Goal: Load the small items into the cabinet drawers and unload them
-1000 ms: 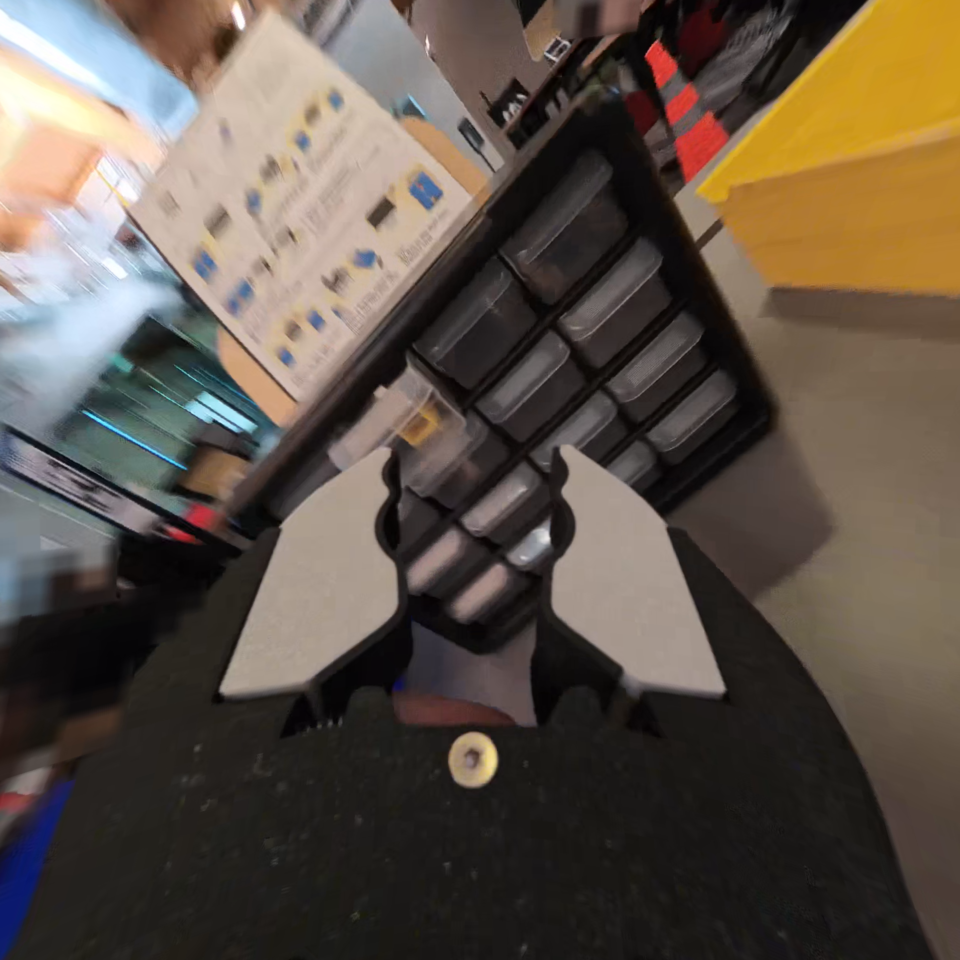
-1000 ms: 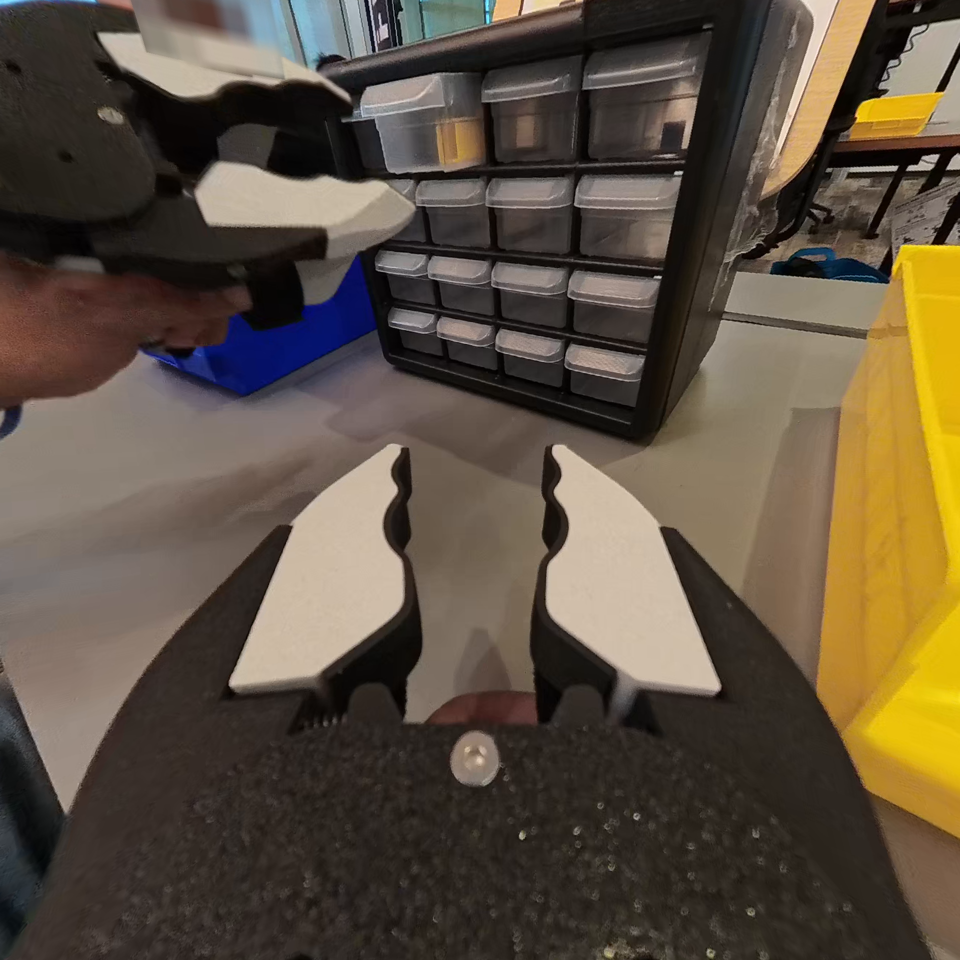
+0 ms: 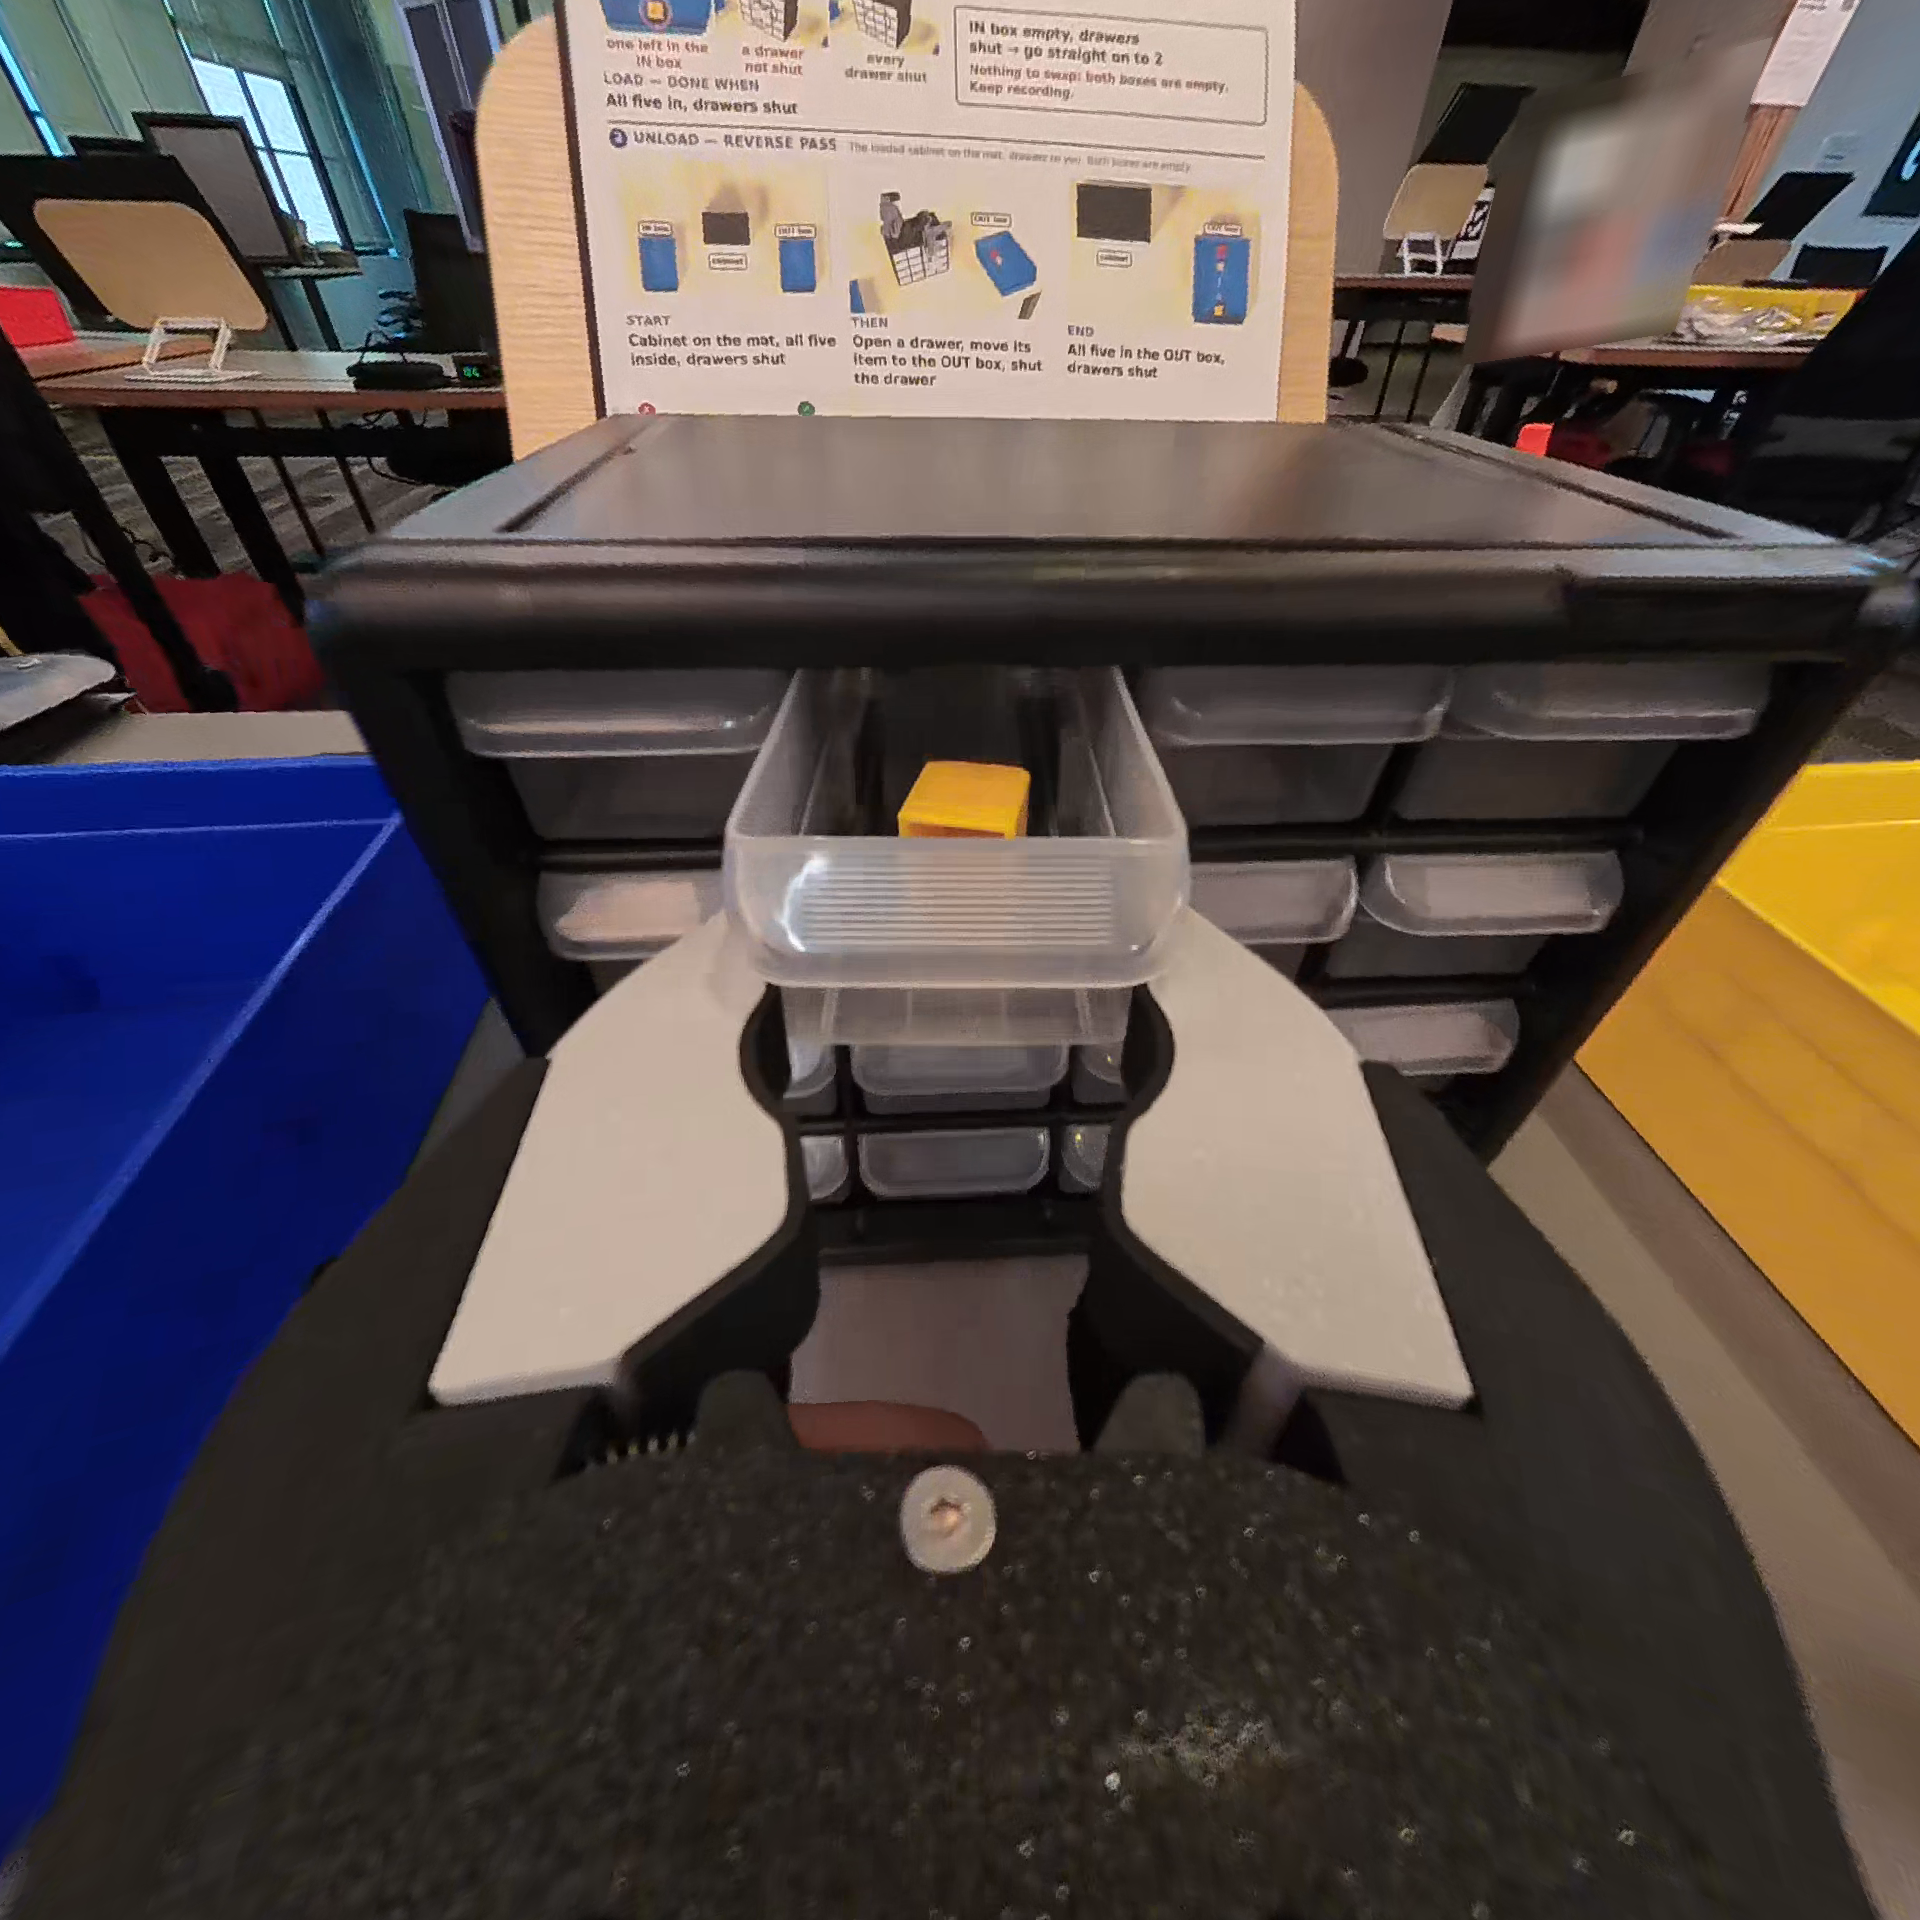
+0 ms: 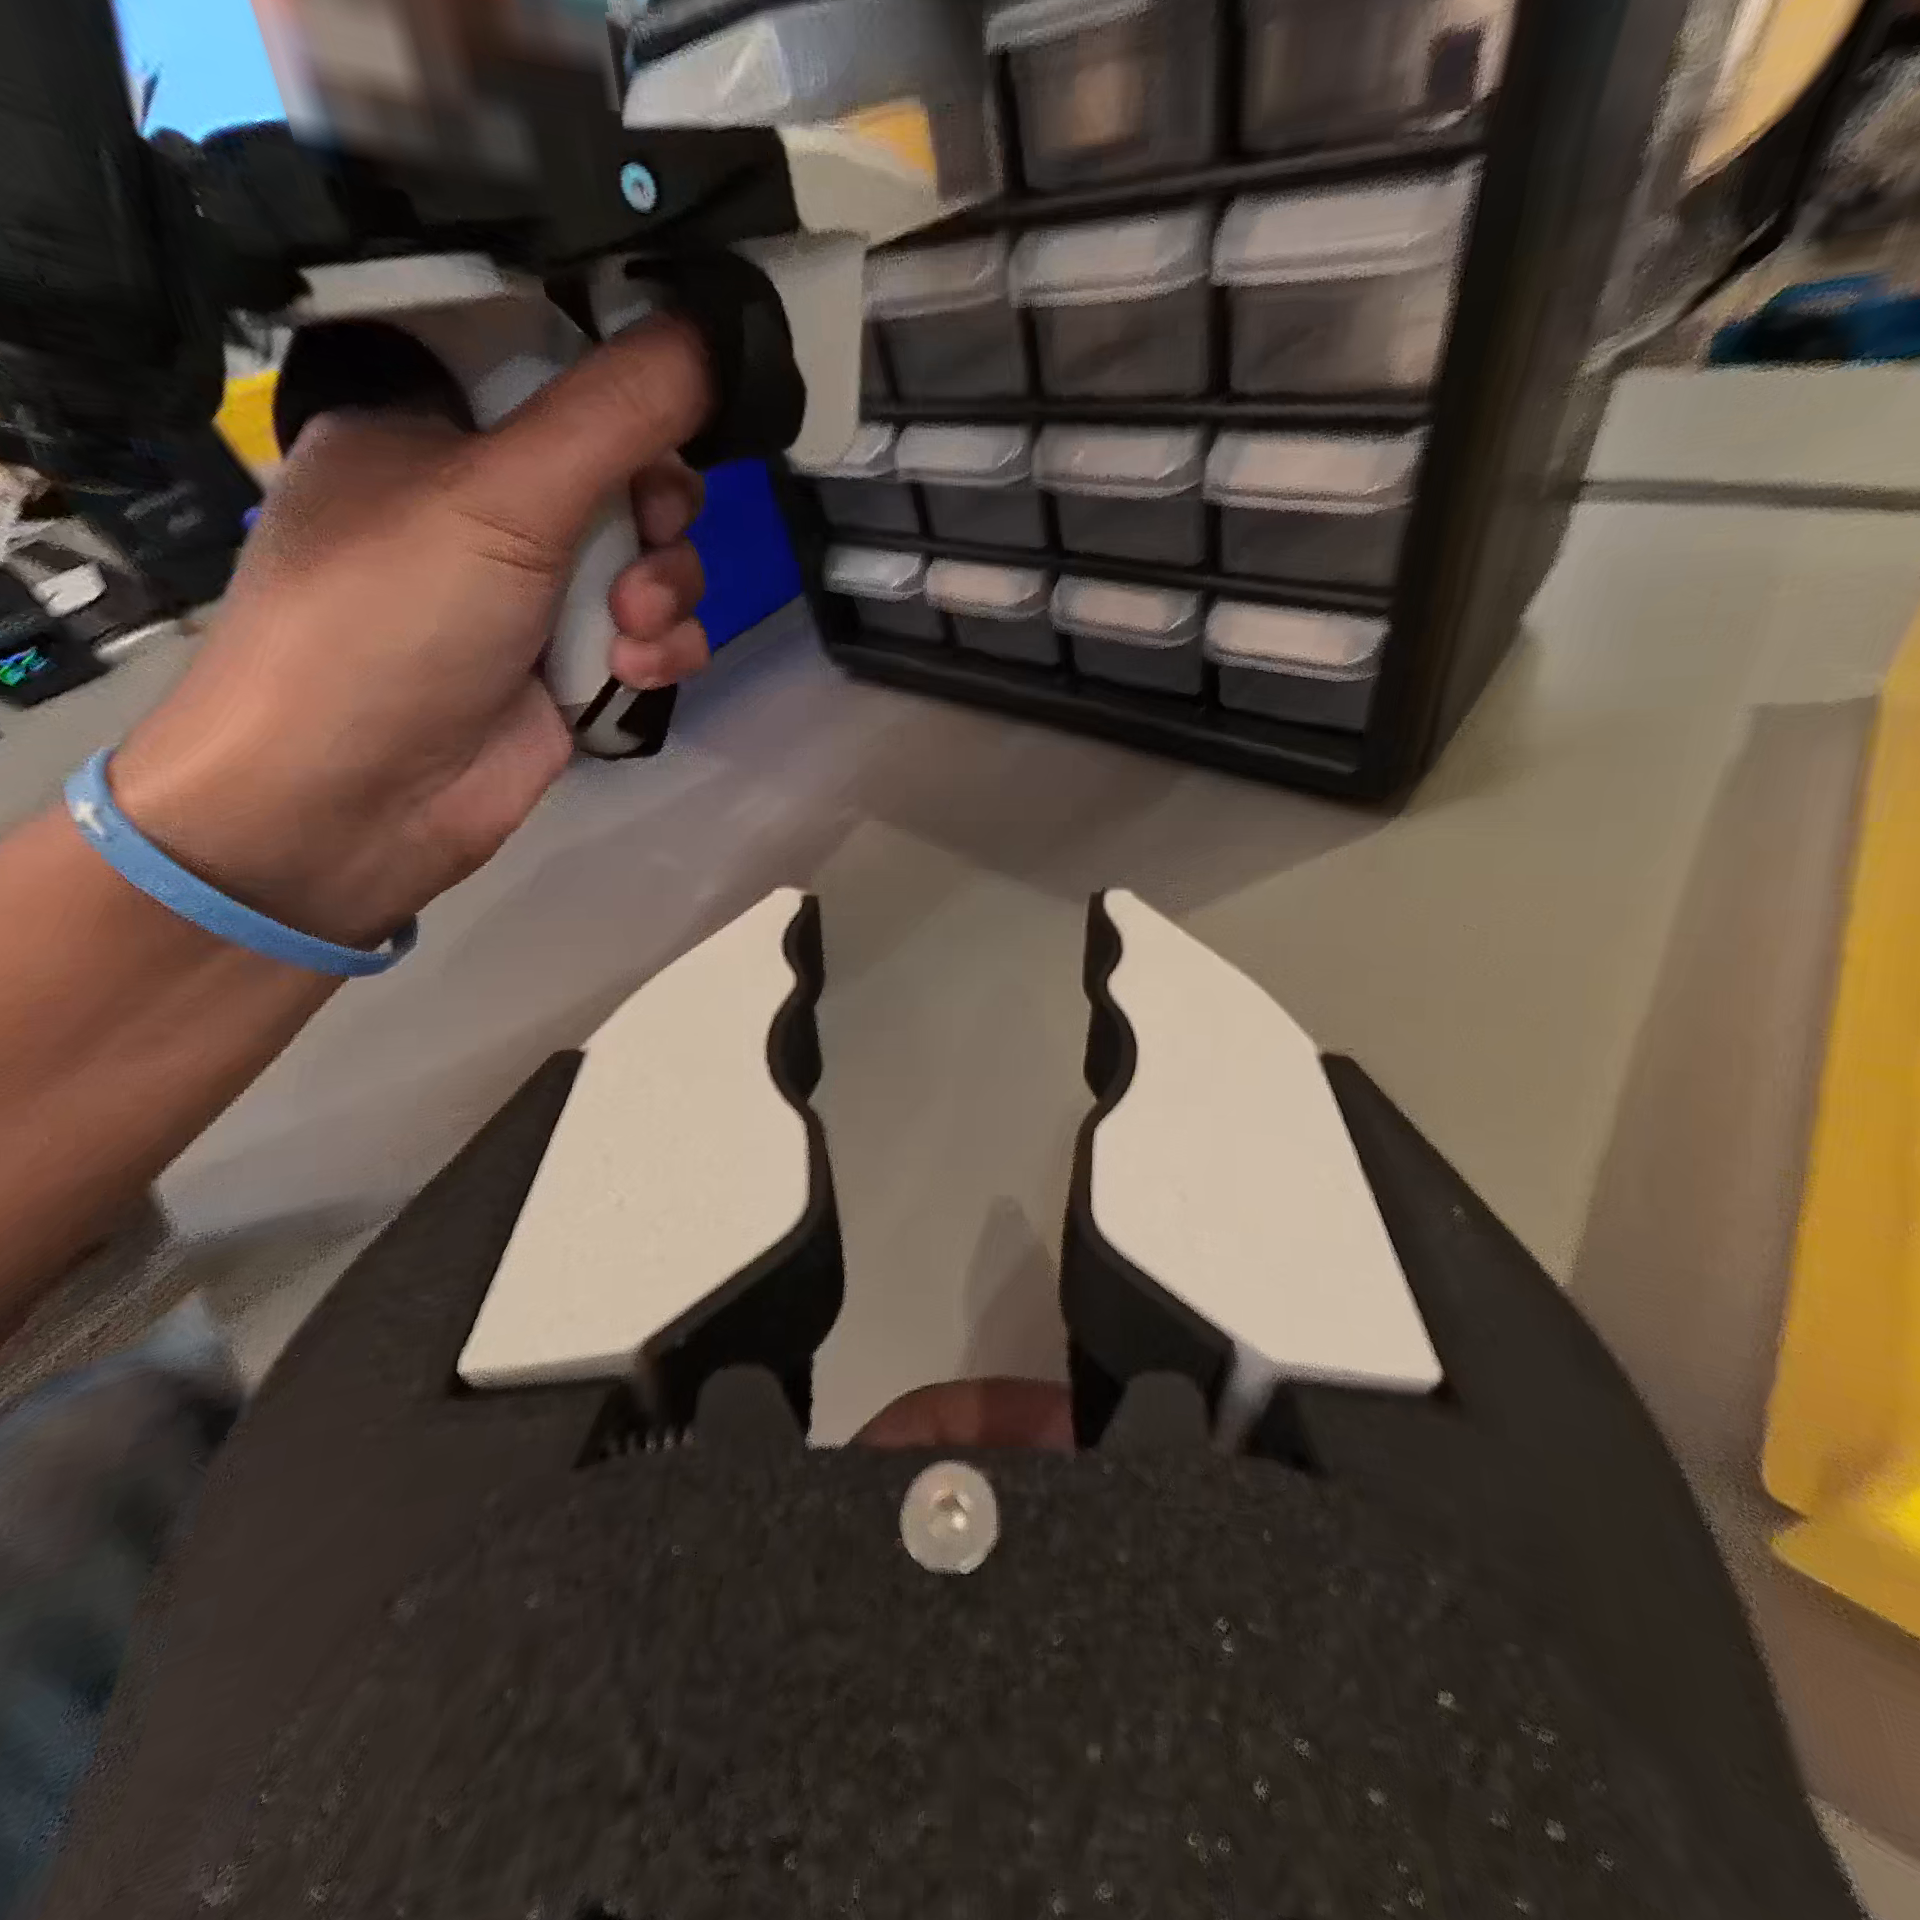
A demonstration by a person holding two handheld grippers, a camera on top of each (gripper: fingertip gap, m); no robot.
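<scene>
The black cabinet [image 3: 1039,499] of clear drawers faces me in the left wrist view. One top-row drawer [image 3: 956,904], second from the left, is pulled out and holds a yellow block [image 3: 964,798]. My left gripper [image 3: 956,977] is open. Its fingers flank the drawer's front just below the lip, which hides the tips, so I cannot tell if they touch it. My right gripper [image 4: 951,914] is open and empty, low over the grey table in front of the cabinet [image 4: 1475,520]. In the right wrist view a hand [image 4: 416,623] holds the left gripper at the cabinet's top left.
A blue bin [image 3: 187,1039] stands left of the cabinet and a yellow bin [image 3: 1787,1039] right of it; the yellow bin [image 4: 1870,1039] is close on my right gripper's right. An instruction poster [image 3: 935,208] stands behind the cabinet. Other drawers are shut. Left tips to right tips: about 20 cm.
The left gripper has swung from a tilted, distant view to face the cabinet squarely at the pulled-out drawer, with its fingers wider apart. The right gripper has moved slightly nearer the cabinet.
</scene>
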